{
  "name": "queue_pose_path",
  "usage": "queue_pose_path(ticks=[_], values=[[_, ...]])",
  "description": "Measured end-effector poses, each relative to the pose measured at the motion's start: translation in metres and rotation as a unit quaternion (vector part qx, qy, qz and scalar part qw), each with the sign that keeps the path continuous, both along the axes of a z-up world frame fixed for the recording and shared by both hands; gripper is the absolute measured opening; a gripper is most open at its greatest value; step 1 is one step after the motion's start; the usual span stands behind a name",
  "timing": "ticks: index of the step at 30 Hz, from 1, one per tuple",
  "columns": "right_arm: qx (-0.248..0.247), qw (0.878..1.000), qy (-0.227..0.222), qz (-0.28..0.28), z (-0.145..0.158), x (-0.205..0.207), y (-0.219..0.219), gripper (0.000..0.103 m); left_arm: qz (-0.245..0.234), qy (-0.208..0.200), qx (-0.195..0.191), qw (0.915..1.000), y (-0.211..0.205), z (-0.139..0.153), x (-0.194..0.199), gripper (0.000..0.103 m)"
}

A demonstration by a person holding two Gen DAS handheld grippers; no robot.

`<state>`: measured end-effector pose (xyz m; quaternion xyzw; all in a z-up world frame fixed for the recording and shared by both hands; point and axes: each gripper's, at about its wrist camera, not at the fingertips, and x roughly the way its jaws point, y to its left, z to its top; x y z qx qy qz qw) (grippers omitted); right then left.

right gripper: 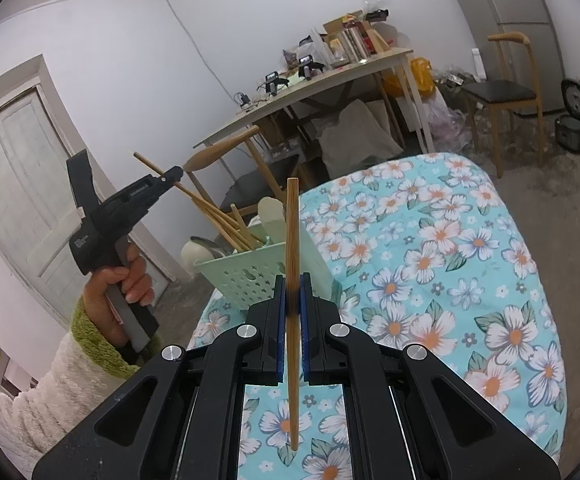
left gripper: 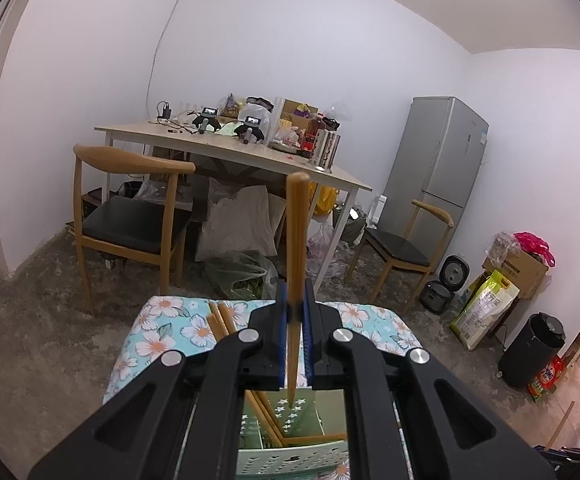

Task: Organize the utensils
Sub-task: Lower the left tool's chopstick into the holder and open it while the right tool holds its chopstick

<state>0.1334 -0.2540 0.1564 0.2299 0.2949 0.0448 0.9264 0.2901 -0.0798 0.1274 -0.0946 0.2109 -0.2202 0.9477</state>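
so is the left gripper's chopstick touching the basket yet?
Cannot tell. The left wrist view shows the chopstick tip over the basket, no clear gap; the right wrist view shows it among other chopsticks.

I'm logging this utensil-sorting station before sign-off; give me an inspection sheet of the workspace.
Surface: floral cloth, mostly bare.
Job's things: green basket on the cloth holds chopsticks and other utensils.
Clutter: nothing seen on the cloth.
Grippers: left gripper shut on a chopstick above the basket; right gripper shut on another chopstick.
Cables: cords on the far table.
Surroundings: chairs, fridge, bags on floor.
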Motion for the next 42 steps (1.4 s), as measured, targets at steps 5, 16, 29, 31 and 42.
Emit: queue_pose_path(ticks=[5, 16, 29, 31, 42], values=[[0.002, 1.000, 0.007, 0.000, -0.004, 0.000, -0.001, 0.005, -0.012, 0.015, -0.002, 0.9998, -0.006, -0.024, 0.006, 0.006], [-0.004, 1.000, 0.006, 0.005, -0.002, 0.001, 0.005, 0.005, -0.027, -0.001, -0.016, 0.9995, 0.003, -0.015, -0.020, 0.051], [-0.050, 0.995, -0.074, 0.046, 0.059, 0.012, 0.026, 0.004, -0.008, 0.006, 0.000, 1.0000, 0.047, -0.013, -0.088, 0.081], [-0.060, 0.992, -0.097, 0.059, 0.076, 0.018, 0.031, 0.004, -0.003, 0.026, 0.010, 0.9996, 0.054, -0.027, -0.099, 0.082], [-0.137, 0.973, -0.157, 0.099, 0.141, 0.107, 0.079, 0.004, 0.023, 0.107, 0.044, 0.9930, 0.088, -0.087, -0.143, 0.083]])
